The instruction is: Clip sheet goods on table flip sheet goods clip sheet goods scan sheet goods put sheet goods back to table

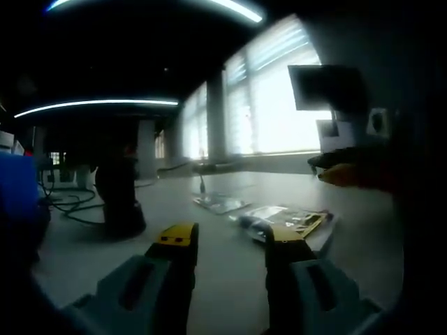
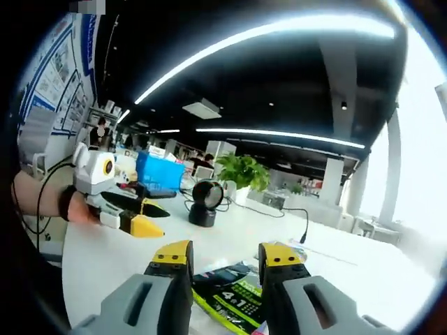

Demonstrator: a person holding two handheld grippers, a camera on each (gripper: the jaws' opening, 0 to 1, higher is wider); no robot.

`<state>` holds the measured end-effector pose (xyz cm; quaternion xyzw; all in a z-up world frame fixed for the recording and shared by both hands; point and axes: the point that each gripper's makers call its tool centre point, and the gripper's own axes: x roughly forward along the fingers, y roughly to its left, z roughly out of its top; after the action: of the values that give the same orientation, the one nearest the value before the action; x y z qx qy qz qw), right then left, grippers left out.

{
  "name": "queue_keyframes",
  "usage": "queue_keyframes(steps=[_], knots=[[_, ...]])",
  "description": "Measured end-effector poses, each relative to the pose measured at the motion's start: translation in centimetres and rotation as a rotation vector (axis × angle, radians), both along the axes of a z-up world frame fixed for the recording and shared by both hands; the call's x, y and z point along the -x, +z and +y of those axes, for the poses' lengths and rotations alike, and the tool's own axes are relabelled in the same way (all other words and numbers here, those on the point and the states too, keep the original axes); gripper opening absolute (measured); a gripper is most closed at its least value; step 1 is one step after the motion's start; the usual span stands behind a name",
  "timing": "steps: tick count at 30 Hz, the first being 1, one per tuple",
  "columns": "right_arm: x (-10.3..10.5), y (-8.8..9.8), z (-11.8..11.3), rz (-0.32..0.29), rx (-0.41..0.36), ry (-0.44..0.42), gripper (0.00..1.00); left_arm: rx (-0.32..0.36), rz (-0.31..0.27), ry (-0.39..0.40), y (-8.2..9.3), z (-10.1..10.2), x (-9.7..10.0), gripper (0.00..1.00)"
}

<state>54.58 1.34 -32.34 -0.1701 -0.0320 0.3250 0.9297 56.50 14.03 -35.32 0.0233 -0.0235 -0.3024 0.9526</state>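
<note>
At the lower centre of the right gripper view, the sheet goods (image 2: 234, 296) lie flat on the bench (image 2: 335, 276), between the right gripper's (image 2: 225, 257) wide-spread, empty fingers. Thin, glossy and probably floppy; an edge looks the best hold.

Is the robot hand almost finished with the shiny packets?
Hardly begun, it seems. Nothing looks clipped: the flat packets lie on the white table. The right gripper hovers open over a green packet; the left gripper is open too. Clipping, flipping, scanning and putting back remain.
</note>
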Motion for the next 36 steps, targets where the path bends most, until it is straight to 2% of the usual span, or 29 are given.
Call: queue_keyframes(steps=[3,6,10,19,25,31,36], knots=[[-0.1,-1.8,1.2,0.023,0.074,0.024,0.36,-0.003,-0.001,-0.003,0.0,-0.1,0.0,0.31],[-0.3,-2.8,1.7,0.018,0.135,0.034,0.38,0.002,-0.002,-0.001,0.0,0.0,0.0,0.31],[-0.3,-3.4,2.2,0.016,0.176,0.046,0.4,0.004,-0.002,-0.002,0.1,0.0,0.0,0.31],[-1.0,-4.1,2.5,0.024,0.227,0.048,0.4,0.004,-0.002,-0.002,0.1,0.1,-0.1,0.31],[-1.3,-5.9,2.8,0.083,0.267,0.086,0.46,0.003,-0.002,0.001,0.1,0.2,-0.1,0.31],[-1.8,-6.0,2.3,0.097,0.255,0.067,0.44,0.002,-0.001,0.003,0.1,0.2,-0.2,0.31],[-1.7,-7.3,2.6,0.112,0.319,0.091,0.42,-0.001,0.001,0.001,0.0,0.1,-0.1,0.31]])
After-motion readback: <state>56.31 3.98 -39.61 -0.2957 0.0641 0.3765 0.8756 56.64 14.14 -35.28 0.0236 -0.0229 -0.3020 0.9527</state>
